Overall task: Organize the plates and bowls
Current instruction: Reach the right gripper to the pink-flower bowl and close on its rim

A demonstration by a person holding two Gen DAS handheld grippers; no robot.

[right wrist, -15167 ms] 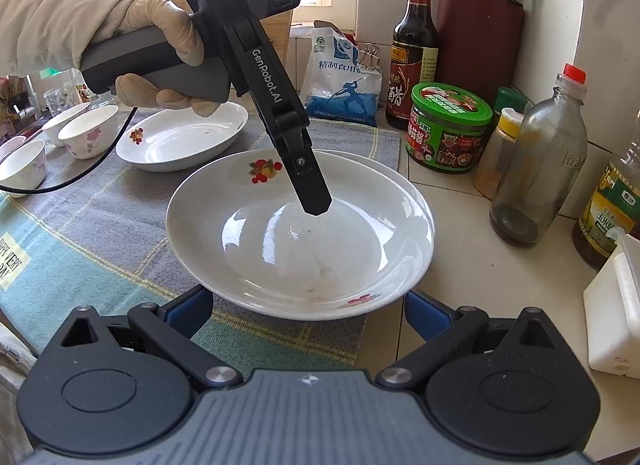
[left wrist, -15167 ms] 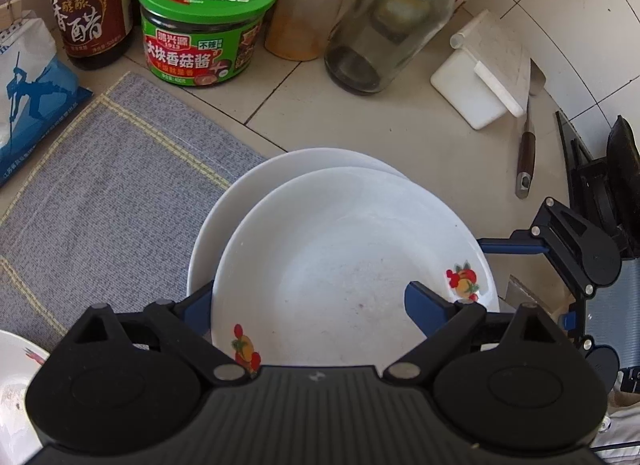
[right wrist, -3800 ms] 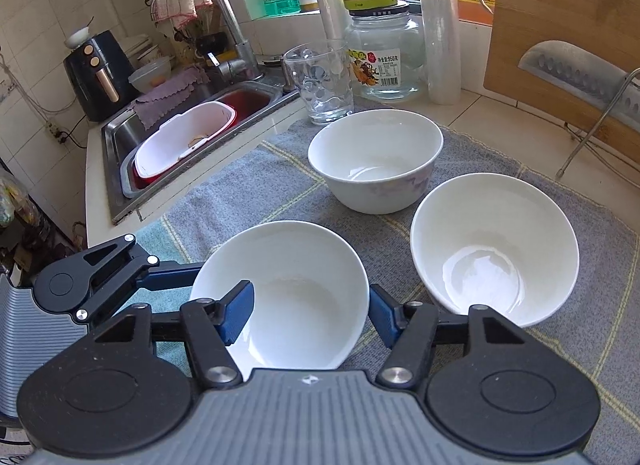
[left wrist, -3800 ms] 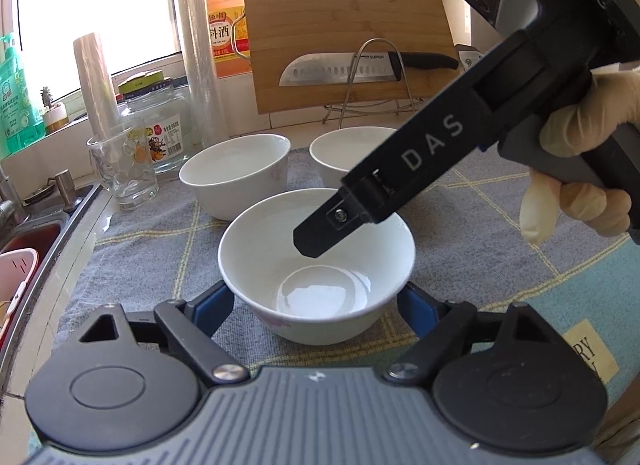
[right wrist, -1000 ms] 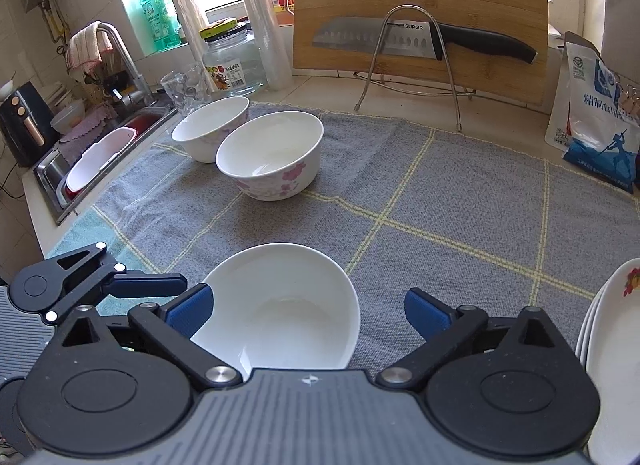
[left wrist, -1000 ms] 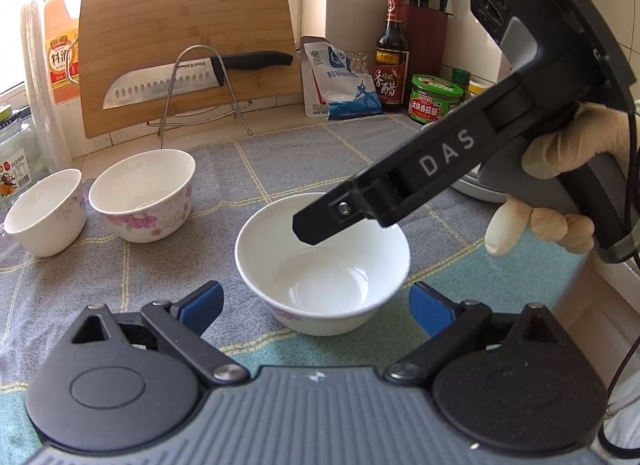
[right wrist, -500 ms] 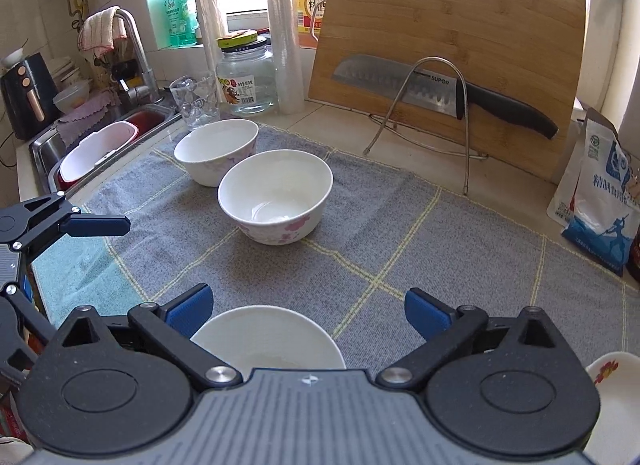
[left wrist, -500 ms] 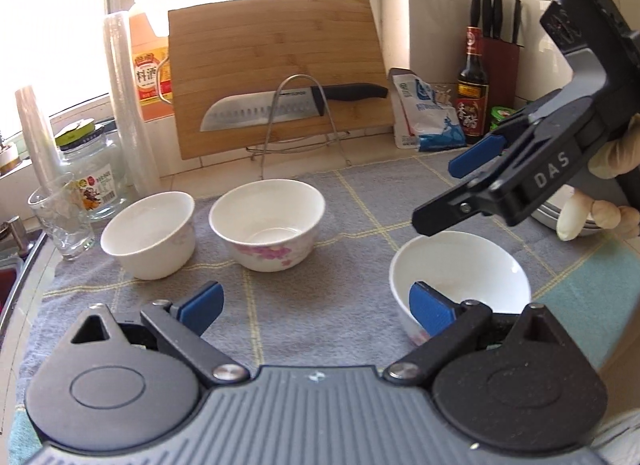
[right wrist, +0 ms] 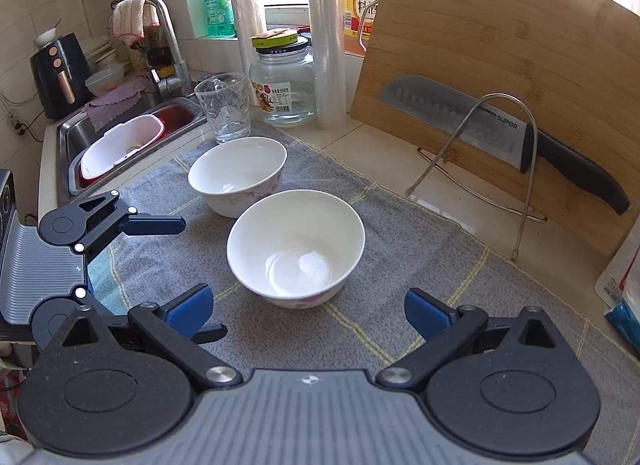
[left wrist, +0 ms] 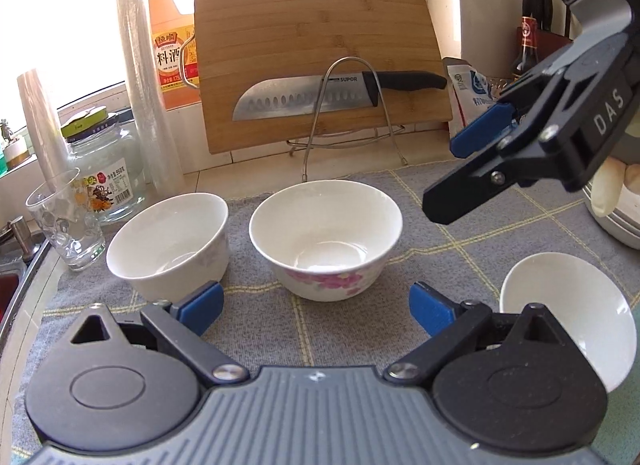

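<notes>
3 white bowls (left wrist: 326, 239), pink florals

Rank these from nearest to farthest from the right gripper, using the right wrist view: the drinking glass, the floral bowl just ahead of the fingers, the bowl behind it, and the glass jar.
1. Floral bowl, directly ahead of the right gripper.
2. Second bowl, behind it, toward the left.
3. Drinking glass, at the mat's far edge by the sink.
4. Glass jar, farthest, beside the window.

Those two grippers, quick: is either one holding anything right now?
Left gripper: open, holding nothing; the pink-flowered bowl sits ahead of it.
Right gripper: open, holding nothing, in front of the same bowl.
</notes>
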